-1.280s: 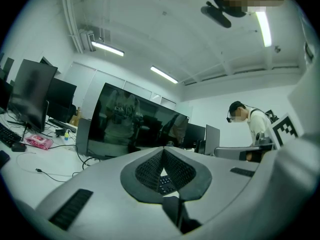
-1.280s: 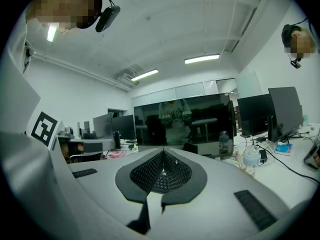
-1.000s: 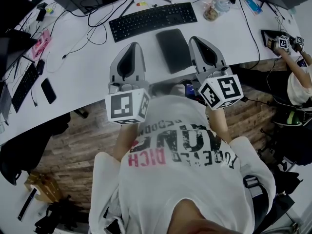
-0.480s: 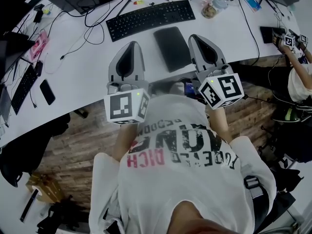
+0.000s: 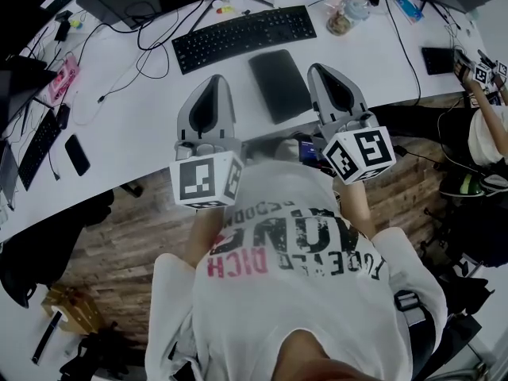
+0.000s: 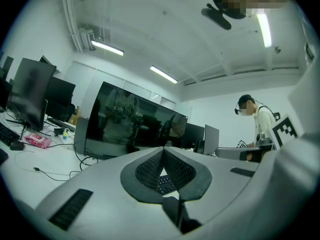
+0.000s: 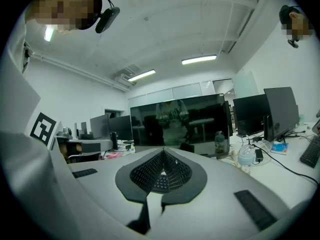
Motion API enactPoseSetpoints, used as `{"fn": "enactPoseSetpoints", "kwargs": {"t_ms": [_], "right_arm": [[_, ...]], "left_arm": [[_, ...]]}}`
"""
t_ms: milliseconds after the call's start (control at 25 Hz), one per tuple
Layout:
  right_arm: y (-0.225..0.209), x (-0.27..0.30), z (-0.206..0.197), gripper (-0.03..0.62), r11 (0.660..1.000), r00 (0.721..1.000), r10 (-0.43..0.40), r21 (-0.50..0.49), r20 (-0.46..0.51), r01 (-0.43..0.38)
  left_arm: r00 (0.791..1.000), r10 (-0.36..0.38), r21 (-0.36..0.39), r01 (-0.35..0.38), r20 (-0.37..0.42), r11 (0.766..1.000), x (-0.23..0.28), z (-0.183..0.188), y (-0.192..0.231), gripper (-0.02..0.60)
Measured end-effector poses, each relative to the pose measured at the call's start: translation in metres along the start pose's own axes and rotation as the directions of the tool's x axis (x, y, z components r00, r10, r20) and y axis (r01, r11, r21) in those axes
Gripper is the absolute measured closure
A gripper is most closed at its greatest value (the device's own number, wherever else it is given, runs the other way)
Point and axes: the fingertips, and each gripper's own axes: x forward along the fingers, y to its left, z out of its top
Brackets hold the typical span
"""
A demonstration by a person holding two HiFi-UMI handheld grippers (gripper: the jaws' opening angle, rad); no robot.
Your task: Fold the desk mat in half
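Observation:
The desk mat (image 5: 279, 84) is a dark rectangle lying flat on the white desk (image 5: 143, 125), just in front of the black keyboard (image 5: 244, 34). My left gripper (image 5: 217, 78) hovers left of the mat, shut and empty. My right gripper (image 5: 316, 67) hovers at the mat's right side, also shut with nothing held. In the left gripper view the jaws (image 6: 163, 150) meet at their tips, and only a sliver of keyboard shows through the gap. In the right gripper view the jaws (image 7: 163, 151) are likewise closed tip to tip. Neither gripper touches the mat.
A wide monitor (image 6: 135, 126) stands behind the keyboard with cables (image 5: 151, 38) trailing left. A phone (image 5: 77, 149) and a second keyboard (image 5: 38, 141) lie at the desk's left end, jars (image 5: 344, 21) at the back right. Another person (image 5: 486, 133) works at the right with grippers.
Both grippers stay shut and nearly still by the desk's front edge. The view has shifted slightly, and the person at the right has moved their grippers.

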Motion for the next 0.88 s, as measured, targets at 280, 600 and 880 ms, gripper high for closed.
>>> {"fn": "enactPoseSetpoints", "kwargs": {"t_ms": [280,600,880], "right_arm": [[0.001,0.004,0.000,0.594,1.000,1.000,0.010,-0.012,-0.005,-0.010],[-0.003,0.006,-0.003,0.594,1.000,1.000,-0.002,-0.011,-0.023,0.002],[-0.012,0.002,-0.005,0.594,1.000,0.999,-0.027,-0.015,-0.039,0.026]], "left_arm": [[1.000,-0.003,0.001,0.003,-0.001,1.000,0.003,0.000,0.001,0.580],[1.000,-0.020,-0.010,0.020,-0.021,1.000,0.010,-0.003,0.001,0.580],[0.999,-0.034,-0.020,0.033,-0.032,0.999,0.013,-0.008,-0.003,0.580]]}}
